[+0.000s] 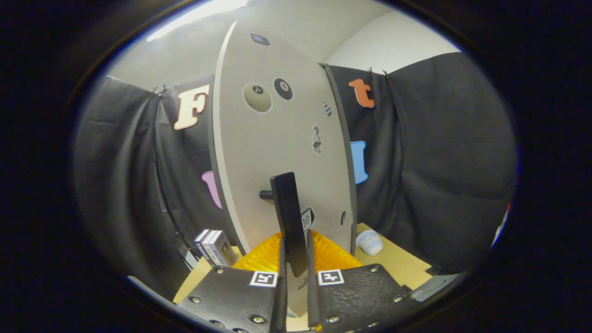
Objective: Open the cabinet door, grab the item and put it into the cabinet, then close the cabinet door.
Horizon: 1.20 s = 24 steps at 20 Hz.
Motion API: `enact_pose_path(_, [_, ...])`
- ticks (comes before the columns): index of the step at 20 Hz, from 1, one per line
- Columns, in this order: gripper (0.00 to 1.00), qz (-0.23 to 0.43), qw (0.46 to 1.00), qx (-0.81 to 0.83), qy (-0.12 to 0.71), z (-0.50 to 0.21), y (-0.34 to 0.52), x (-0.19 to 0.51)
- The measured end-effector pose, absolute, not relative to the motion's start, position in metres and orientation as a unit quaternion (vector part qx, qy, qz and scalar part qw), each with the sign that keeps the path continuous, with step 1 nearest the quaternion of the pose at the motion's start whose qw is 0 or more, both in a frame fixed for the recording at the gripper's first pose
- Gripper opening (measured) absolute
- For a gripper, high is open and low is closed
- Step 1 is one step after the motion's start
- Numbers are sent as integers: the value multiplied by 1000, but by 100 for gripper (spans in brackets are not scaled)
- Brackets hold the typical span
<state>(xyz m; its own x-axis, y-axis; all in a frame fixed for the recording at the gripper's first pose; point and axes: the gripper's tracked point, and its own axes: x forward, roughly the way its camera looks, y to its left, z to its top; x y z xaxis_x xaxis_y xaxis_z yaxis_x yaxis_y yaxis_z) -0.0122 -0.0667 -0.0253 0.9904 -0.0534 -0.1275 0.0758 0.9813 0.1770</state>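
Black cloth is hanging around a light wooden tabletop [397, 266] at the back of the booth. On it a pale grey cabinet door [277, 152] is standing almost edge-on to the camera, its face dotted with stickers. The gripper [294, 277] is narrowed onto the door's tall black bar handle [289, 222]; both fingers appear to be pressing on its lower end, one on each side.

Step in hand, as judged: swinging the door, whether opening or closing I cannot tell. To do it well, the grip should be following the hinge arc rather than pulling straight, so the handle is not twisting out from between the fingers.

An orange ribbed mat [268, 254] is lying just beyond the fingers at the door's foot. A small white rounded item [369, 242], likely the thing to be stowed, is sitting on the table to the right of the door, near its far edge. A small grey-and-white box [213, 247] is standing at left, close to the door edge.

Room: open table is showing on the right; the left side is tighter, with the box and cloth near.
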Motion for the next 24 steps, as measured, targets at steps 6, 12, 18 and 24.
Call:
enact_pose_path(6, [17, -33, 994, 80, 66, -25, -119, -37])
enact_pose_path(12, [17, -43, 995, 65, 69, -25, -163, -49])
enact_pose_path(18, [17, -26, 996, 67, 60, -24, -201, -51])
enact_pose_path(24, [11, -17, 996, 65, 56, -30, -254, -46])
